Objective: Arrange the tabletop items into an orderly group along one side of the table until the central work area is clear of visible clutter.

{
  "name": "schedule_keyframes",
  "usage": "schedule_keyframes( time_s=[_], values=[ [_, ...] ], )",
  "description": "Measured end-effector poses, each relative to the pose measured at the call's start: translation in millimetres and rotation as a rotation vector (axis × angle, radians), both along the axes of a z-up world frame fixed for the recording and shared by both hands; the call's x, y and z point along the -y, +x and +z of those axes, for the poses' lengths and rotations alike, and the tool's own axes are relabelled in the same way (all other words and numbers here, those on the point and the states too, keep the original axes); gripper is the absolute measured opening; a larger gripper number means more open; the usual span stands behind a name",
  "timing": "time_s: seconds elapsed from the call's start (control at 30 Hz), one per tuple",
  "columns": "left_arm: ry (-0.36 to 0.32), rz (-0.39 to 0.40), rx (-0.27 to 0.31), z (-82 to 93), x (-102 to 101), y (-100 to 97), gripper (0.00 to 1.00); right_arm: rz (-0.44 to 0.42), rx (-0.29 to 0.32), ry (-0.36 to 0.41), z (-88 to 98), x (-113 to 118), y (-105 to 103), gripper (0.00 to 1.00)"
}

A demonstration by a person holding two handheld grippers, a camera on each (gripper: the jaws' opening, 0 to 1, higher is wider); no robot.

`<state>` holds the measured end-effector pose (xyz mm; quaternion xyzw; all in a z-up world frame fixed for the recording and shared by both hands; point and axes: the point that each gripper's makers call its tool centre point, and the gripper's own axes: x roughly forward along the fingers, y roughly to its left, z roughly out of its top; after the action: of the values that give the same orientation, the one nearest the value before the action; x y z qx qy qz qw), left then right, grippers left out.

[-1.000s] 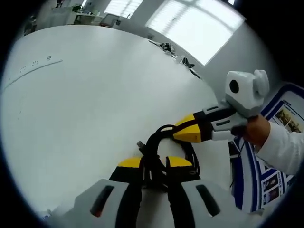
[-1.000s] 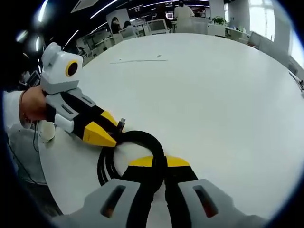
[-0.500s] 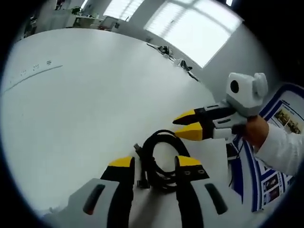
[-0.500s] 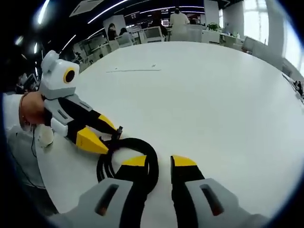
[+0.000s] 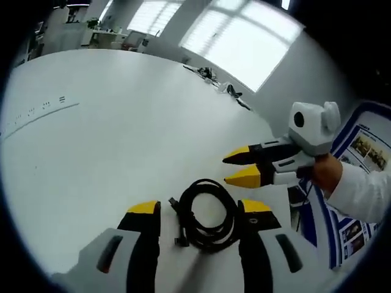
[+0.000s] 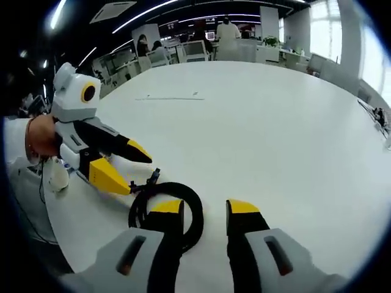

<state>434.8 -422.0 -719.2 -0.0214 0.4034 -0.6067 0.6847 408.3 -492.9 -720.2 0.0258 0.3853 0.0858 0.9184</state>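
A coiled black cable [image 5: 208, 239] lies flat on the white table [image 5: 110, 122], near its edge. My left gripper [image 5: 200, 207] is open, its yellow tips standing either side of the coil without touching it. My right gripper [image 5: 237, 167] comes in from the right, open, its tips just beyond the coil. In the right gripper view the cable [image 6: 171, 188] lies partly behind the left jaw of my open right gripper [image 6: 204, 207]. The left gripper [image 6: 130, 168] shows at the left there, open, tips beside the cable's plug end.
A blue and white poster board [image 5: 354, 201] stands past the table edge on the right. Small dark items [image 5: 226, 85] lie at the table's far edge. Office desks and people [image 6: 214, 30] fill the background. Wide bare table surface [image 6: 275, 122] stretches ahead.
Both grippers were shut on the cable a second ago; both have opened and let it go. The coil now rests on the table, and both grippers have drawn back slightly.
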Motion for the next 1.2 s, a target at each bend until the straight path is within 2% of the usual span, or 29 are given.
schedule_keyframes(
  time_s=[0.3,0.57,1.2],
  values=[
    [-0.031,-0.006,0.023,13.3,0,1.2,0.60,-0.001,0.028,-0.009,11.5,-2,2,0.33],
    [-0.071,-0.008,0.052,32.0,0,4.8,0.63,-0.009,0.052,-0.016,23.6,-3,2,0.37],
    [-0.119,-0.001,0.141,72.8,-15,15.1,0.70,0.004,0.114,-0.039,57.8,-12,4,0.45]
  ],
)
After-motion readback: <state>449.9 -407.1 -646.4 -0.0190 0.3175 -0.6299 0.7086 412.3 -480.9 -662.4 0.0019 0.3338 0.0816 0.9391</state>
